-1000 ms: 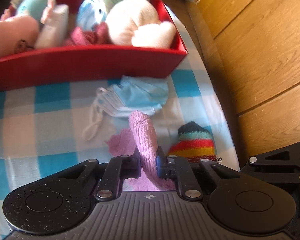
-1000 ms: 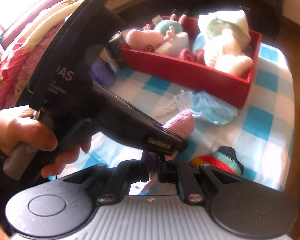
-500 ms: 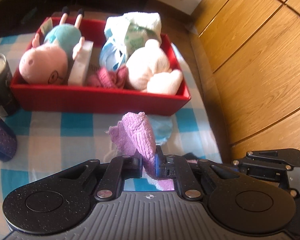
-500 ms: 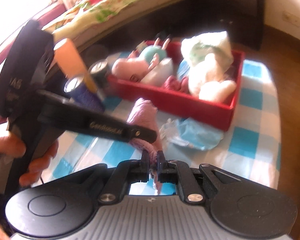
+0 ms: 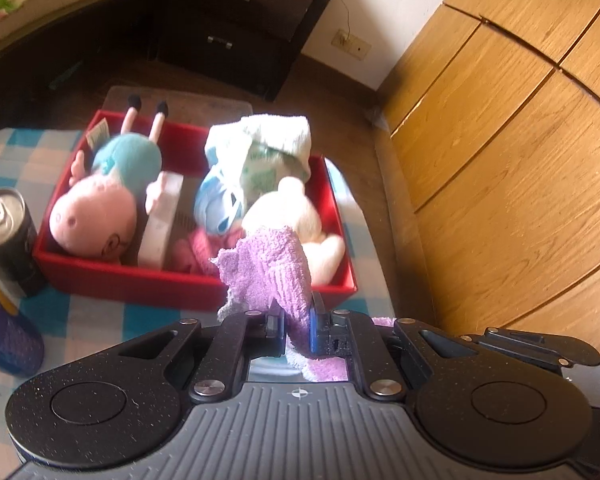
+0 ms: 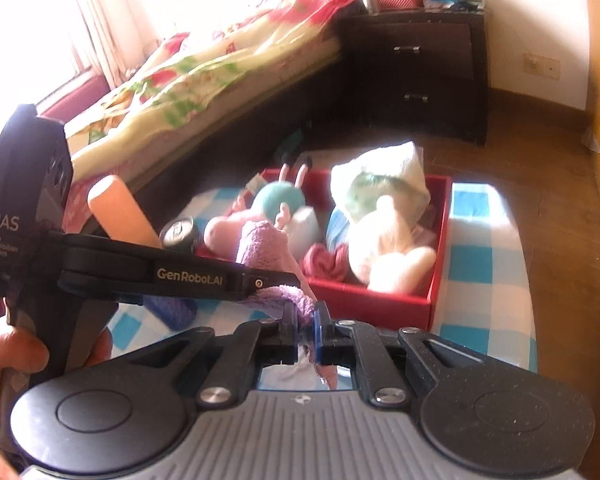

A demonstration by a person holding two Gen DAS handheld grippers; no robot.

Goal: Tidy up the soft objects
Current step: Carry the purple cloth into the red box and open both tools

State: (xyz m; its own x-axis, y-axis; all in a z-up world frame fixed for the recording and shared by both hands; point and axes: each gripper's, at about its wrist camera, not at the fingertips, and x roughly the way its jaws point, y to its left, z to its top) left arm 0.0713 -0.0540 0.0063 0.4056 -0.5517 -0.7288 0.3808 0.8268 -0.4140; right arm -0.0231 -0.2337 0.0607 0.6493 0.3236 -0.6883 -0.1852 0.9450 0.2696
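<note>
Both tools are carrying one soft item toward the red bin (image 5: 148, 280), so the step in hand appears to be the transfer of a purple cloth (image 5: 272, 276) into it. The left tool (image 5: 296, 326) has its jaws drawn narrow and clamped on a fold of the cloth, and the right tool (image 6: 306, 330) is likewise pinched onto another part of it, with the left tool's finger crossing in front in the right wrist view. The cloth hangs in the air just short of the bin's near wall, above the blue-checked table (image 5: 100, 320). It is a fuzzy, terry-like lilac piece, bunched and creased, with a ragged edge standing up and a tail drooping below the jaws. The bin already holds a pink pig plush (image 5: 96, 216), a cream plush (image 5: 300, 216), a pale bundle and a dark pink knit item, leaving little bare floor. The next move probably calls for advancing over the wall, lowering onto the pile near the front, and letting go with both tools so that nothing snags.
</note>
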